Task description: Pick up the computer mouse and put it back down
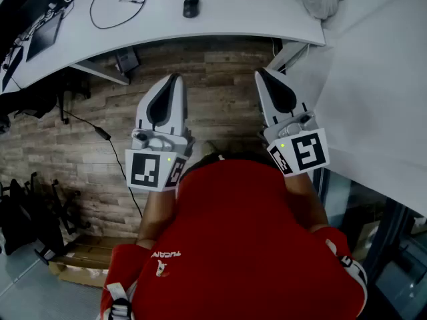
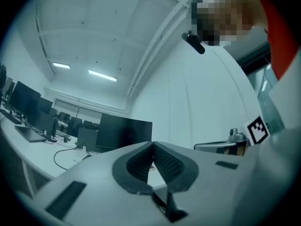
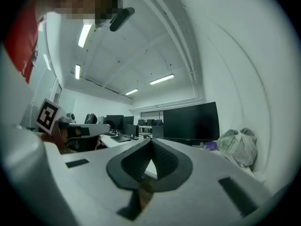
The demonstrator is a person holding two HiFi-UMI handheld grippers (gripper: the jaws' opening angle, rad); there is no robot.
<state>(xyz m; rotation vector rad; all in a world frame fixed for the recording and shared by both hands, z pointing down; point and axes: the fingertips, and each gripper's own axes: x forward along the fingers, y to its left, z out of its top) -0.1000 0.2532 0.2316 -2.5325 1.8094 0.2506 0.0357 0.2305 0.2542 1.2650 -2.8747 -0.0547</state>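
Seemingly not begun: computer mouse point(image 1: 191, 7) untouched on bench point(image 1: 220, 20) at twelve o'clock; left hand-held gripper point(image 1: 176, 79) and right hand-held gripper point(image 1: 261, 73) pressed together, empty.

Head view steeply down over left gripper point(image 1: 175, 79), right gripper point(image 1: 261, 73) and worktop point(image 1: 220, 22); gripper views level, jaw-close (worktop shared).

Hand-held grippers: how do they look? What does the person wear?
The left hand-held gripper and the right hand-held gripper are white with black ribbed pads. Each bears a cube with black-and-white square markers. The person wears a red shirt.
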